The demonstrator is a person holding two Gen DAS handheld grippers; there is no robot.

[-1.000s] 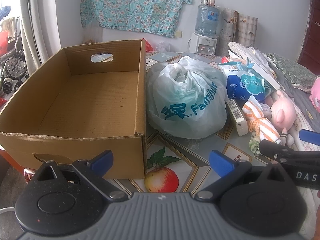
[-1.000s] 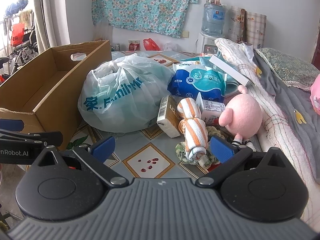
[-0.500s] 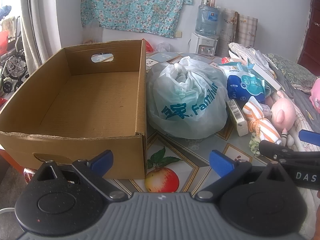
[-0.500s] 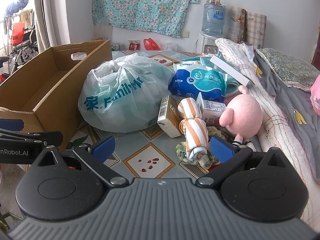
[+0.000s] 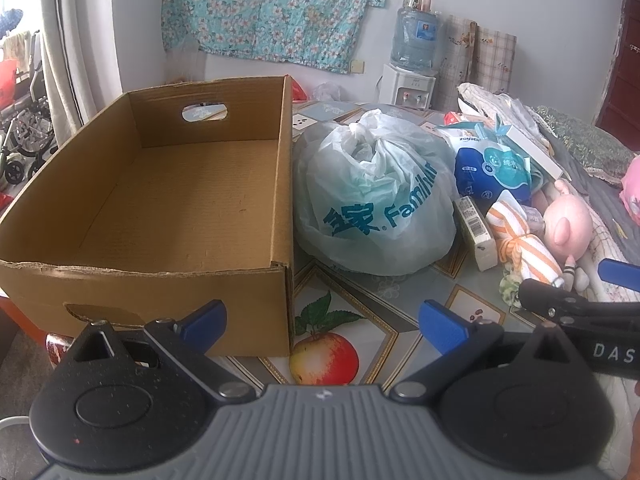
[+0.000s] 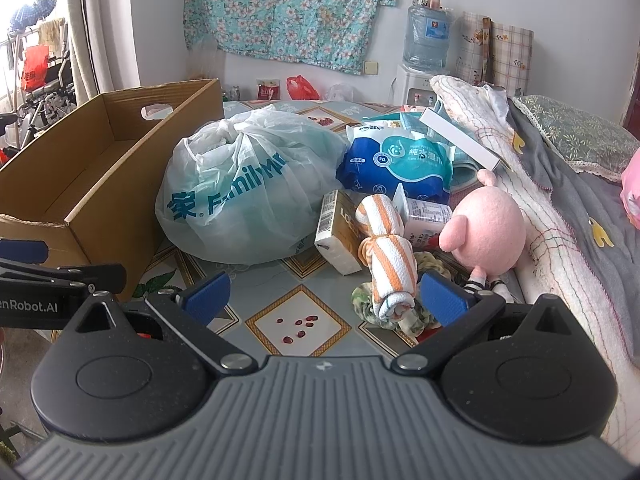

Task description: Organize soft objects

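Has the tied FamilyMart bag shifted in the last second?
No. In the left wrist view the plastic bag sits the same against the cardboard box's right wall, as far as can be seen.

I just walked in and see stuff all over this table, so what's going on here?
A person holds a gripper in each hand over a cluttered table. The left gripper and right gripper are both open and hold nothing. The cardboard box has nothing in it. A tied plastic bag, a rolled striped towel, a pink plush toy and a wipes pack lie beside it, untouched.
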